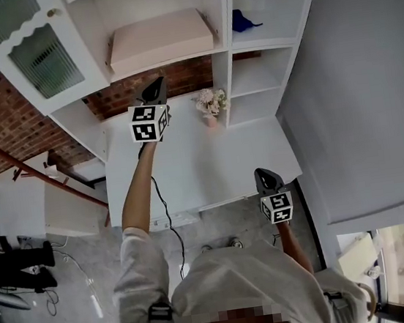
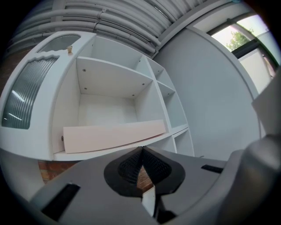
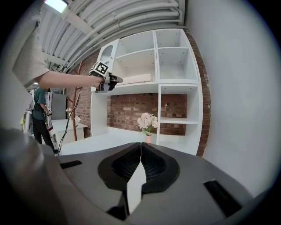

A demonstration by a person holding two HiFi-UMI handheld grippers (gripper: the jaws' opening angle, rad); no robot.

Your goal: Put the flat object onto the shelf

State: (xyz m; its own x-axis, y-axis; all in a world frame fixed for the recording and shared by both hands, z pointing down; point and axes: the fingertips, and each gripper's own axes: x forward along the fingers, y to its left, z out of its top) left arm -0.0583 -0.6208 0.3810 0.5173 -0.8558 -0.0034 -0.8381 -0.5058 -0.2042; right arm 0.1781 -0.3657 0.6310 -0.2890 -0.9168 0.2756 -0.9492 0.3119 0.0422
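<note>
Left claw [image 1: 154, 89] shut, empty, tip just before shelf [image 1: 227, 13] edge. Right claw [image 3: 140, 147] also shut, empty, near front edge of white table [image 1: 202, 164]. Flat board [image 2: 112, 135] lies on shelf, in wide left compartment. In right gripper view, left claw covers board's left end. Blue thing [image 1: 242, 21] in next compartment half hidden by divider, kind unclear. Flowers [image 1: 210, 103] on table.

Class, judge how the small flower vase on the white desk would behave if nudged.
Probably tips easily: the vase looks narrow under a wide bunch of flowers. Likely light, so a push may slide it on the smooth white desk.
</note>
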